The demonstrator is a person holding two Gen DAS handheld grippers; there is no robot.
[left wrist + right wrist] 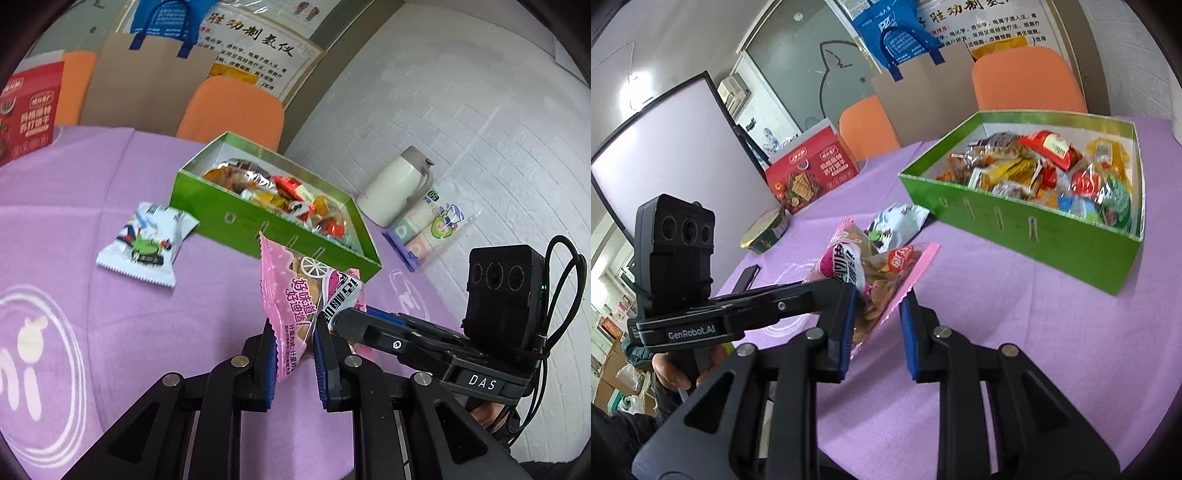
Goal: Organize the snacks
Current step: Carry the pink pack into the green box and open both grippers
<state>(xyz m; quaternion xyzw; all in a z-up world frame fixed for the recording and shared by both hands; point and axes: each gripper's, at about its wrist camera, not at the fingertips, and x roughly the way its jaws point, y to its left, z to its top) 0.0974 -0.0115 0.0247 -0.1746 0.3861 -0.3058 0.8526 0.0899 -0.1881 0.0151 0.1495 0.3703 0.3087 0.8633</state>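
A pink snack packet [295, 288] of crisps hangs above the purple tablecloth, held from both ends. My left gripper [295, 350] is shut on its lower end. My right gripper [351, 321] comes in from the right and pinches its other side. In the right wrist view the same packet [882, 266] sits between the right gripper [875, 325] pads, with the left gripper [846, 291] reaching in from the left. Just beyond stands an open green box [258, 225] [1015, 225] holding several wrapped snacks. A white snack packet [146, 240] [897, 225] lies flat beside the box.
A red cracker box [809, 173] and a foil-lidded bowl [764, 232] stand at the table's far left, with a dark phone [746, 277] nearer. A white thermos [395, 184] and a paper cup pack [428, 229] sit right of the green box. Orange chairs [232, 110] stand behind.
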